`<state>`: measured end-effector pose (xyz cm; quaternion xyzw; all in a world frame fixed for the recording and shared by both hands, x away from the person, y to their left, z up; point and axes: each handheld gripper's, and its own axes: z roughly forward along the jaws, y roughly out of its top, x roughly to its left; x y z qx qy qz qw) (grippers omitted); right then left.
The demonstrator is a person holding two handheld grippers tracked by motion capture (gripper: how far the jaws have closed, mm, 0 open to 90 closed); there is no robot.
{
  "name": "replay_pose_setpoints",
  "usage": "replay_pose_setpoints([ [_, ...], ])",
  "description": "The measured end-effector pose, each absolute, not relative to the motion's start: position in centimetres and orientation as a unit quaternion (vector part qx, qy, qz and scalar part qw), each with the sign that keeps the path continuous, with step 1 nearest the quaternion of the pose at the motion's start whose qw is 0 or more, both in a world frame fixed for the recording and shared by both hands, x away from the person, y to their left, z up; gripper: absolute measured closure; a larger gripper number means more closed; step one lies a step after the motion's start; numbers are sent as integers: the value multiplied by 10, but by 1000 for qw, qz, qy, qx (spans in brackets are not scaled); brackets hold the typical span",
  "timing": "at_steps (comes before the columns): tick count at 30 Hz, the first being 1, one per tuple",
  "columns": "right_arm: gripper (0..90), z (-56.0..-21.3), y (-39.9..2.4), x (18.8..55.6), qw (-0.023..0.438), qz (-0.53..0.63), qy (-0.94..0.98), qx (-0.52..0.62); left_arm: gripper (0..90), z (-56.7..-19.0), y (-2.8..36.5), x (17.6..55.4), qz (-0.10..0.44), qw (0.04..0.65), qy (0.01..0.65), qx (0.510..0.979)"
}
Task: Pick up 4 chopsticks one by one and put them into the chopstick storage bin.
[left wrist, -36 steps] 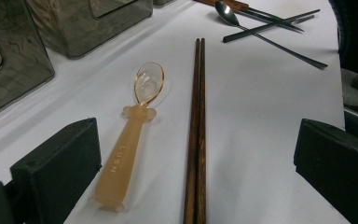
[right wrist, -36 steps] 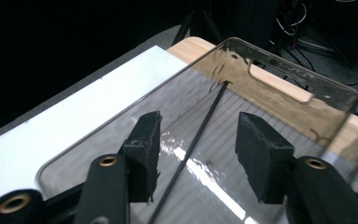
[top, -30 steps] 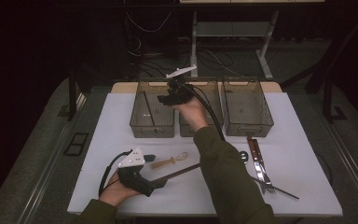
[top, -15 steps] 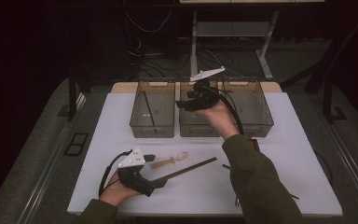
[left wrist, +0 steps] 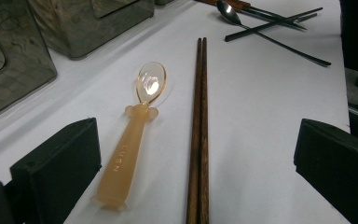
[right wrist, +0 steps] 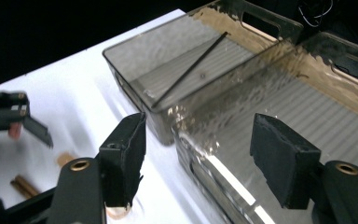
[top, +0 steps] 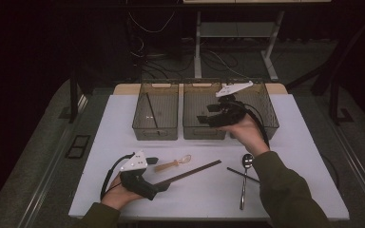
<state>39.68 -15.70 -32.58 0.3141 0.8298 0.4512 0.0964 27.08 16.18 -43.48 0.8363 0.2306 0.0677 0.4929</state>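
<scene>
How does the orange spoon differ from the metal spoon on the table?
The orange spoon is translucent plastic with a thick, stubby handle; the metal spoon is shiny with a long thin handle. The orange spoon lies beside the wooden chopsticks; the metal spoon lies near the right edge, across a black chopstick. Both lie flat.

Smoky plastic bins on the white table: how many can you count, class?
3, side by side along the table's far edge: the left bin holding a black stick, the middle bin, and the right bin partly behind the right gripper.
</scene>
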Motion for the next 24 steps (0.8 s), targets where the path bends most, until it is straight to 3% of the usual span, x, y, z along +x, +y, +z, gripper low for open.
replay_pose_setpoints([
  [24, 351, -372, -241, 334, 96, 442, 837, 307, 0, -436, 162, 270, 66, 484, 228, 842],
])
